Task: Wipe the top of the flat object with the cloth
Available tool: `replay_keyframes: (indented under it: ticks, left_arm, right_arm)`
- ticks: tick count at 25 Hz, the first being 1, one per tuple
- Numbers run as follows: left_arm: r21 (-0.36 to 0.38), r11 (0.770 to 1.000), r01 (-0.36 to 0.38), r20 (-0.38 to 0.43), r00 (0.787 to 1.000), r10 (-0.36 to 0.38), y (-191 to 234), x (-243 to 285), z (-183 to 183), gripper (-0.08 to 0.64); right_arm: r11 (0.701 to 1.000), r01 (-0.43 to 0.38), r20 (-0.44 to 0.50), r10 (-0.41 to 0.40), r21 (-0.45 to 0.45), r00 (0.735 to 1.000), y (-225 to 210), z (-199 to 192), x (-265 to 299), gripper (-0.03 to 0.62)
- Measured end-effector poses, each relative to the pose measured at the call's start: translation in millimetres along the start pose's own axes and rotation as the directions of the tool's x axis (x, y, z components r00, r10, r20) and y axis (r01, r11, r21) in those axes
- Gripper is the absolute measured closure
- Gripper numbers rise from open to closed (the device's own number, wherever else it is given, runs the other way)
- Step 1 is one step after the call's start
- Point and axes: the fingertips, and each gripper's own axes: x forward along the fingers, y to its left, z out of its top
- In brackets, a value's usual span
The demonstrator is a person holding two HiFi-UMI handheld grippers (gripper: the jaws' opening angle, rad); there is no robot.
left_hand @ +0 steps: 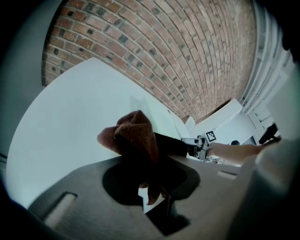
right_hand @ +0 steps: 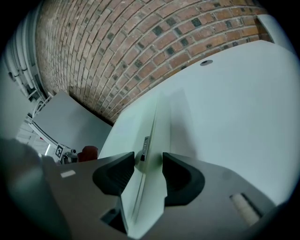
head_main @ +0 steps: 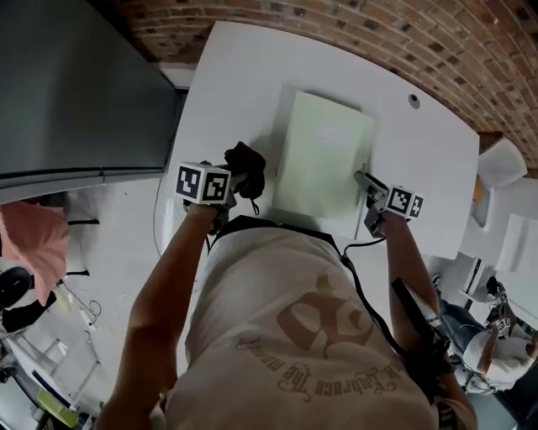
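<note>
**Cloth (head_main: 246, 168) gripped at left, flat object (head_main: 324, 155) pinched at right**

Closest to the head camera, a beige printed shirt (head_main: 294, 336) is seen from above. Just beyond it, the left gripper (head_main: 239, 180) is held over the white table (head_main: 437, 143), beside the left long edge of the flat object. Its jaws are closed on the bunched, dark brown cloth. In the left gripper view the cloth is seen rising above the jaws and hanging a little way down between them. The cloth is just beside the flat object; whether the two touch cannot be told.

The right gripper (head_main: 361, 179) is placed at the near right corner of the flat object. Its jaws are closed on that thin edge, one on each side.

The flat object, pale green and rectangular, lies flat on the table between the two grippers, with its long side running away from the person. Farther off, a small round grommet (head_main: 414, 100) is set in the tabletop. A grey cabinet (head_main: 76, 84) stands at the left, and a brick wall (head_main: 378, 25) is seen behind the table.
</note>
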Motion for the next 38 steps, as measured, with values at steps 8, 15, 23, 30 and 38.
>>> replay_keyframes:
  ticks: [8,15,23,30,38]
  left_arm:
    - [0.022,0.999,-0.034,0.044,0.998,0.033,20,11,49,0.477]
    - [0.063,0.997,-0.033,0.069,0.997,0.029,30,40,113,0.477]
    - [0.061,0.997,-0.042,0.098,0.995,0.036,36,82,177,0.476]
    - [0.033,0.999,-0.042,0.114,0.993,0.038,48,110,209,0.476]
    - [0.081,0.995,-0.056,0.038,0.998,0.053,41,125,193,0.476]
  right_arm:
    - [0.995,0.068,-0.041,-0.071,-0.069,0.997,5,1,3,0.405]
    - [0.994,0.094,-0.052,-0.097,-0.058,0.994,6,1,1,0.408]
    - [0.991,0.114,-0.051,-0.117,-0.064,0.992,9,5,4,0.41]
    - [0.992,0.116,-0.045,-0.118,-0.058,0.992,6,4,5,0.41]
    - [0.991,0.125,-0.04,-0.127,-0.05,0.991,6,2,4,0.41]
